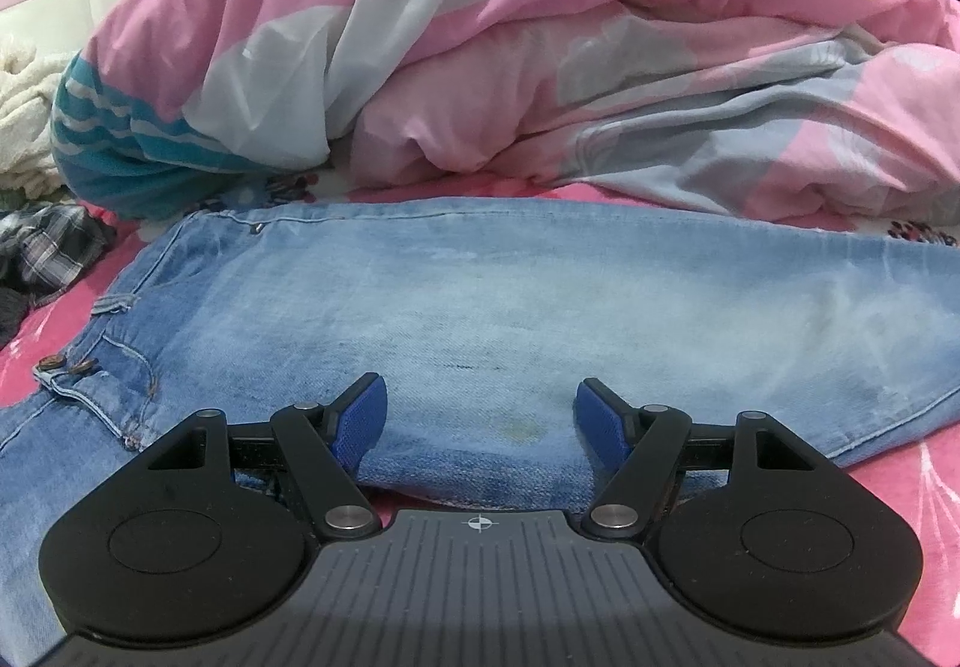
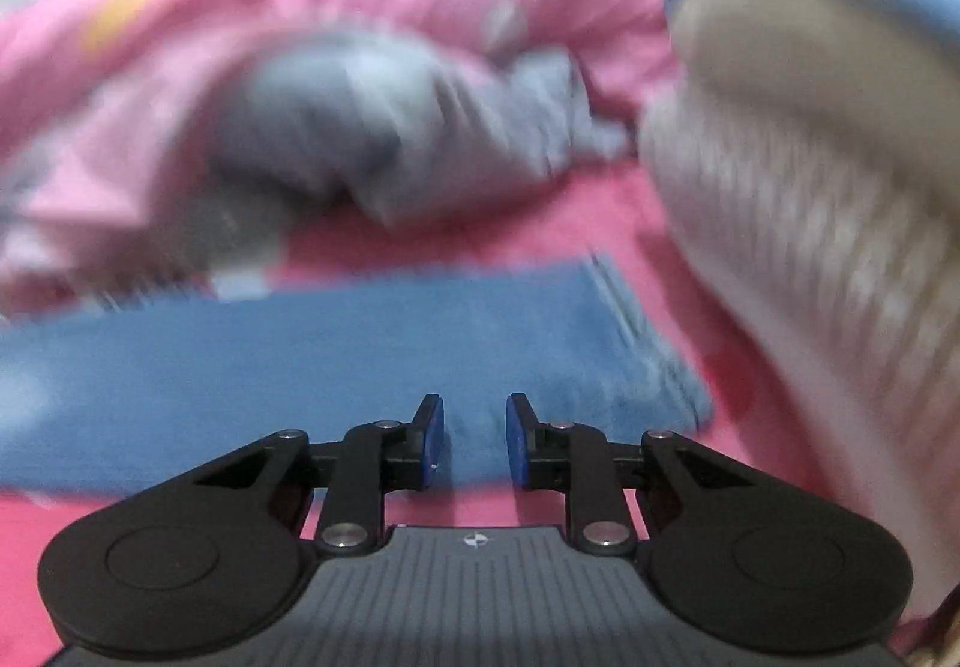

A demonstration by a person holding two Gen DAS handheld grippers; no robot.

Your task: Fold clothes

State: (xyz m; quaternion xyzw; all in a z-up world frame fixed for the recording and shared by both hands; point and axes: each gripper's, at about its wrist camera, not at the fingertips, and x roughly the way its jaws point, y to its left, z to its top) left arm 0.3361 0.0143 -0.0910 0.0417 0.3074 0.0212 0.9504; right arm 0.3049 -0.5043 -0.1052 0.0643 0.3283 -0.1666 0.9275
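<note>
A pair of light blue jeans [image 1: 510,295] lies flat across the pink bed sheet [image 1: 900,487], waistband and button at the left. My left gripper [image 1: 480,415] hovers low over the middle of the jeans, open wide, with nothing between its blue pads. The right wrist view is blurred. There the leg end of the jeans [image 2: 300,367] stretches across the sheet [image 2: 540,223]. My right gripper [image 2: 475,442] sits at the near edge of that leg end, with a narrow gap between its pads. I see no cloth pinched in the gap.
A heaped pink and grey duvet [image 1: 540,36] [image 2: 360,6] fills the far side of the bed. A plaid garment [image 1: 54,247] and a cream knit [image 1: 24,114] lie at the far left. A pale ribbed cloth with a blue edge [image 2: 810,187] looms close on the right.
</note>
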